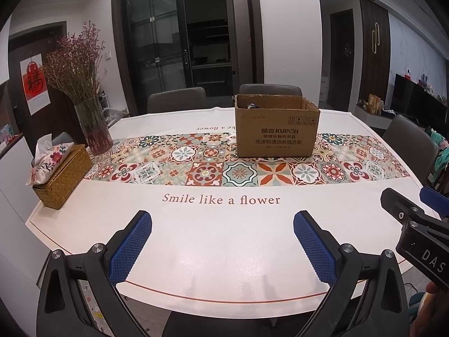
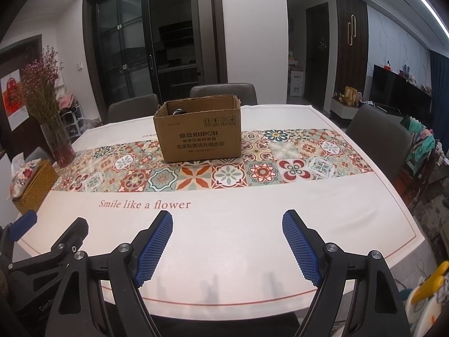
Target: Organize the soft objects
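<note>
The left gripper (image 1: pixel 222 224) has two black plastic arms with round silver screws and blue bumpy pads (image 1: pixel 132 245) on the fingers; the right gripper (image 2: pixel 227 223) looks the same, black with blue pads (image 2: pixel 300 248); white letters "DAS" sit on its black side.

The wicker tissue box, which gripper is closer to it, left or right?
Left. The left gripper hovers open over the table's near edge, with the wicker tissue box just ahead to its left. The right gripper sits farther right, beyond the left one.
</note>
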`<control>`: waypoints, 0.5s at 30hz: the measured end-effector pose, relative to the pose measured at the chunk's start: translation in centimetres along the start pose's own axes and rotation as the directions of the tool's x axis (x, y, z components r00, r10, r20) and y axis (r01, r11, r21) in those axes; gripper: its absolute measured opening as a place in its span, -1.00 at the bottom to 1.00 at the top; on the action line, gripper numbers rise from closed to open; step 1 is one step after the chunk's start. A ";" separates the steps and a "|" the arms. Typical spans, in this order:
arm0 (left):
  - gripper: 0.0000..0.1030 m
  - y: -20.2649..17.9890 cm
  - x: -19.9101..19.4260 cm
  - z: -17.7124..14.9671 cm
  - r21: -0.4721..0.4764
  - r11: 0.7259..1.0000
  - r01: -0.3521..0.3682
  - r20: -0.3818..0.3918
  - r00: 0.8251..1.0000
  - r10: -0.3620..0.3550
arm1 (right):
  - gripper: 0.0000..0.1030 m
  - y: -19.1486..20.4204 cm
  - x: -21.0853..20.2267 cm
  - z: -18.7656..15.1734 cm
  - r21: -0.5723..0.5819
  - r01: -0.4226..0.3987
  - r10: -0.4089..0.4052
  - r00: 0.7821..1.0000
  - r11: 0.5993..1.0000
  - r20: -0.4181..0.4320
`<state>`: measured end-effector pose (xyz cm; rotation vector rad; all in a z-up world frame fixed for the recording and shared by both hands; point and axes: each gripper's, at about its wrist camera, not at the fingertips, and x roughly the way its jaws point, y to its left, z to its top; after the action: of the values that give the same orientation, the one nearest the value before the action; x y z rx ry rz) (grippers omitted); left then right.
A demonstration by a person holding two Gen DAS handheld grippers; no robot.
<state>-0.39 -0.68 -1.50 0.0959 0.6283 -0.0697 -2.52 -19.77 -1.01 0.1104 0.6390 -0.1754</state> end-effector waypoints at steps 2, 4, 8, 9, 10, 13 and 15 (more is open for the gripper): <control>1.00 0.1 0.0 0.0 0.000 1.000 -0.007 0.003 1.000 0.007 | 0.58 0.0 0.0 0.0 -0.001 0.000 0.000 1.000 1.000 0.002; 1.00 0.1 0.0 0.1 -0.001 1.000 -0.009 -0.001 1.000 0.009 | 0.58 0.0 0.0 0.0 -0.002 0.001 -0.001 1.000 1.000 0.005; 1.00 0.1 0.2 0.1 0.003 1.000 -0.015 -0.011 1.000 0.015 | 0.58 0.1 0.1 0.0 -0.002 0.002 -0.002 1.000 1.000 0.002; 1.00 0.1 0.1 0.1 0.003 1.000 -0.018 -0.010 1.000 0.018 | 0.58 0.1 0.1 -0.1 -0.002 0.002 -0.002 1.000 1.000 0.002; 1.00 0.1 0.1 0.1 0.003 1.000 -0.019 -0.007 1.000 0.019 | 0.58 0.1 0.0 -0.1 -0.003 0.003 -0.003 1.000 1.000 0.002; 1.00 0.0 0.1 0.1 0.006 1.000 -0.027 -0.005 1.000 0.027 | 0.58 0.1 0.0 -0.1 -0.003 0.003 -0.003 1.000 1.000 0.004; 1.00 0.0 0.0 0.1 0.006 0.999 -0.032 -0.003 0.999 0.032 | 0.58 0.2 0.1 0.0 -0.004 0.004 -0.004 1.000 1.000 0.004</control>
<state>-0.31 -0.66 -1.45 0.1123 0.6293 -0.0402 -2.44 -19.61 -1.08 0.1043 0.6352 -0.1782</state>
